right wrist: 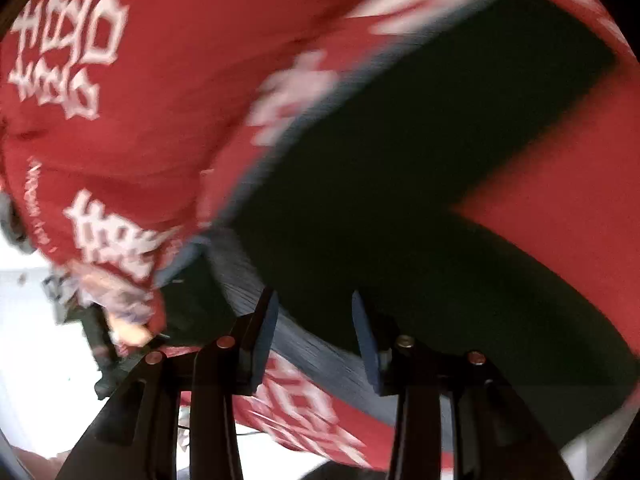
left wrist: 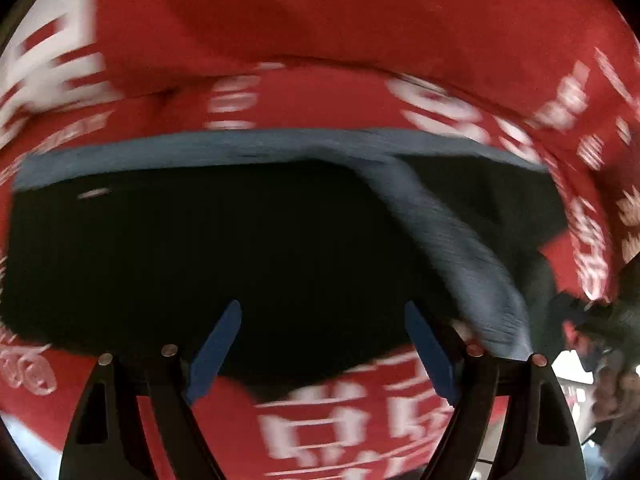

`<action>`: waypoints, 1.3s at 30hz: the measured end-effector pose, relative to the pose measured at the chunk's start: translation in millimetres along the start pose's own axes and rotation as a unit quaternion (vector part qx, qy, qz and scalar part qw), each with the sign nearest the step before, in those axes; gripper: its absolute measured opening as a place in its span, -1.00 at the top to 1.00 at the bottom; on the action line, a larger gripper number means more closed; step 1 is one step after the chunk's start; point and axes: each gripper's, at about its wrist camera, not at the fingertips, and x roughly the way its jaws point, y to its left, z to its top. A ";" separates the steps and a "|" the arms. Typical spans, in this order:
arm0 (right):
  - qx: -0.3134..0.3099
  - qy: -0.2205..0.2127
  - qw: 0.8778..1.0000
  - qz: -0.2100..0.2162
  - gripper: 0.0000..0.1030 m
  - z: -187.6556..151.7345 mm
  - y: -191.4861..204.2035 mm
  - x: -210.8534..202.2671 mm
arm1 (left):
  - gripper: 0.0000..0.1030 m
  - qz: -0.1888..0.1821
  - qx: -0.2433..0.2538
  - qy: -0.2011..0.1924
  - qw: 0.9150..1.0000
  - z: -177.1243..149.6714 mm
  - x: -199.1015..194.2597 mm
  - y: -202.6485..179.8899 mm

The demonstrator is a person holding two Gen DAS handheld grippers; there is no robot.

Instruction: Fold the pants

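Note:
Black pants (left wrist: 240, 240) with a grey waistband (left wrist: 240, 148) lie on a red cloth (left wrist: 320, 20) printed with white lettering. A grey strip of the pants folds diagonally toward the lower right. My left gripper (left wrist: 323, 306) hangs open above the black fabric with nothing between its blue pads. In the right wrist view the pants (right wrist: 400, 160) run diagonally, their grey band (right wrist: 320, 352) passing under my right gripper (right wrist: 315, 294). Its jaws stand partly apart above the band and do not pinch it. Both views are motion-blurred.
The red cloth (right wrist: 160, 140) covers most of the surface around the pants. A white area (right wrist: 32, 320) shows past its left edge, with blurred dark objects (right wrist: 100, 340) beside it. Dark clutter (left wrist: 592, 340) sits at the right edge of the left wrist view.

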 end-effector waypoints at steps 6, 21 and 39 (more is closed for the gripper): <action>0.102 -0.063 0.991 -0.059 0.03 -75.9 -88.6 -54.9 | -0.65 -0.069 0.048 0.022 0.996 -0.6 28.6 -74.5; 0.133 0.006 0.990 0.044 0.64 -111.3 -159.9 -42.2 | -0.60 -0.075 0.047 0.037 0.995 -13.0 61.1 -120.1; 0.014 -0.044 0.988 0.145 0.65 177.7 -58.6 -100.1 | -0.02 -0.020 -0.043 -0.070 0.996 113.0 18.2 -138.4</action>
